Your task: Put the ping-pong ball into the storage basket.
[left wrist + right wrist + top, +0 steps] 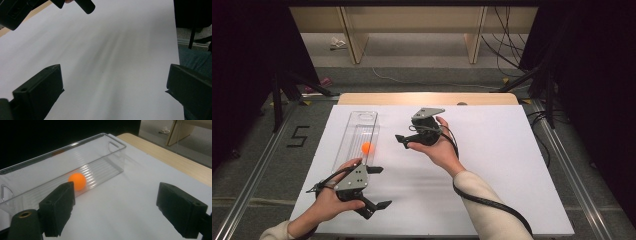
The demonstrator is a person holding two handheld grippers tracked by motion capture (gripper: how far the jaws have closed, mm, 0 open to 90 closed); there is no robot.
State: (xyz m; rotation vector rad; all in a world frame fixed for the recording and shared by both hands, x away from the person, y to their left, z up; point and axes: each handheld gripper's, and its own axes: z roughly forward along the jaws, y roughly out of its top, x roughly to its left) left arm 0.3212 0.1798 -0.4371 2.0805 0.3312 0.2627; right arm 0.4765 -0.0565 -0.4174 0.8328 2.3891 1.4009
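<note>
An orange ball (367, 147) lies inside a long clear plastic tray (362, 116) on the left part of the white sheet (492, 165). My left gripper (381, 187) is at the tray's near end, open, jaws pointing right with nothing between them. My right gripper (405, 135) is held just right of the tray, open and facing the ball. In the right gripper view the ball (77, 180) rests on the ribbed floor of the tray (110, 147), beyond my open right gripper (116, 197). In the left gripper view my left gripper (113, 80) spans bare white sheet (120, 50).
The white sheet covers a wooden table whose far edge (427, 98) shows. Metal floor rails (562, 155) run along both sides. Wooden furniture legs (354, 40) and cables (507, 45) are beyond the table. The right gripper's jaw tips (85, 5) show at the left gripper view's top.
</note>
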